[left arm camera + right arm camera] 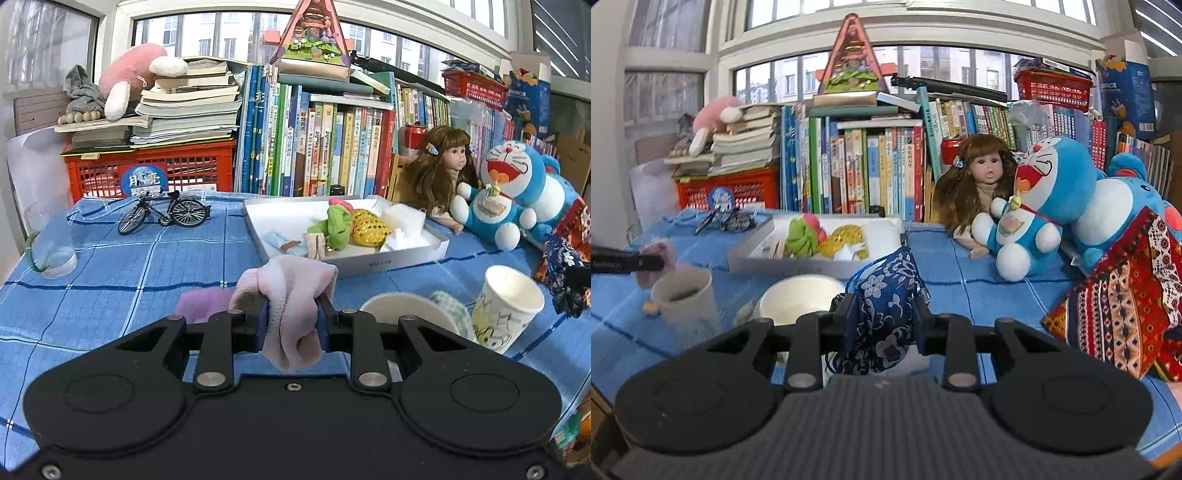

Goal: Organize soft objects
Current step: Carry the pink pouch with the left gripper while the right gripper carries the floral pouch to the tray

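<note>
My left gripper (pixel 292 314) is shut on a pale pink soft cloth (pixel 291 295), held above the blue checked tablecloth (pixel 147 258); a purple soft piece (pixel 201 302) lies just left of it. My right gripper (pixel 884 321) is shut on a dark blue flowered fabric pouch (pixel 886 295) with a blue cord, lifted off the table. A white shallow box (pixel 402 258) behind holds a green soft toy (pixel 338 225), a gold sequinned piece (pixel 369 227) and white foam. In the right wrist view the left gripper's finger (pixel 628 264) and the pink cloth (pixel 659 251) show at far left.
A paper cup (pixel 509 306) and a white bowl (pixel 406 306) stand near the grippers. A doll (pixel 979 184), a blue cat plush (pixel 1045 206), a patterned red cloth (pixel 1126 306), a toy bicycle (pixel 166 212), a glass vase (pixel 51 247) and rows of books (pixel 314 147) ring the table.
</note>
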`<control>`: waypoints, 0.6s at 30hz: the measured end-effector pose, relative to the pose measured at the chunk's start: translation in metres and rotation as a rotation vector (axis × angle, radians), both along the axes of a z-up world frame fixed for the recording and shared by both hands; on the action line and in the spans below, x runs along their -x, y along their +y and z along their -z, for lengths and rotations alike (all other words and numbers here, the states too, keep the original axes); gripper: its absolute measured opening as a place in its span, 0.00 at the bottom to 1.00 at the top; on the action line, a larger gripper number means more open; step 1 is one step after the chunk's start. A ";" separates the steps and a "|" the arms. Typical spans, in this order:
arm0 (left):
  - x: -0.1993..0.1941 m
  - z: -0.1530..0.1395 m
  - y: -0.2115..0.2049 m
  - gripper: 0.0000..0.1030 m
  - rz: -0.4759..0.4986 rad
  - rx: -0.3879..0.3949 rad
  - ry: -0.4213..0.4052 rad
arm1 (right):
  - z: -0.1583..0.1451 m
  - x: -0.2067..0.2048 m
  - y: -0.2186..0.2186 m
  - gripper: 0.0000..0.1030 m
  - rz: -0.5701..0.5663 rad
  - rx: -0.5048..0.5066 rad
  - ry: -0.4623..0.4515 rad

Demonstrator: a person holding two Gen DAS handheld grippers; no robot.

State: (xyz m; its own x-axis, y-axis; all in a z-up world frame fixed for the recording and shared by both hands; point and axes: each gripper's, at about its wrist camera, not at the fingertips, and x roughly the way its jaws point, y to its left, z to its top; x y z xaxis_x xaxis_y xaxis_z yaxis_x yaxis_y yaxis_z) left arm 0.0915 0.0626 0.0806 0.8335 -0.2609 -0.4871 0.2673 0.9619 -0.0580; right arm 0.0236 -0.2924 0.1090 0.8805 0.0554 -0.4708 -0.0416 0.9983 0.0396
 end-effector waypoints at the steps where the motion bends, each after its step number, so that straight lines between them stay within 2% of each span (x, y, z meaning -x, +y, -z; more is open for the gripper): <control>1: -0.003 -0.003 -0.001 0.24 0.004 0.004 0.005 | -0.002 -0.005 -0.002 0.34 0.003 -0.005 0.002; 10: -0.029 -0.023 -0.014 0.24 0.023 0.011 0.009 | -0.020 -0.041 -0.006 0.34 -0.005 -0.023 0.003; 18: -0.047 -0.030 -0.032 0.24 0.040 0.001 0.015 | -0.023 -0.066 0.001 0.35 -0.035 -0.022 0.014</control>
State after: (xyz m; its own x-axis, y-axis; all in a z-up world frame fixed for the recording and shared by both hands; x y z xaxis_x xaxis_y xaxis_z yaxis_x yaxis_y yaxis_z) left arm 0.1389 0.0303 0.1102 0.8150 -0.2946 -0.4990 0.3048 0.9503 -0.0633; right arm 0.0892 -0.2916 0.1317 0.8711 0.0965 -0.4815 -0.0755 0.9952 0.0628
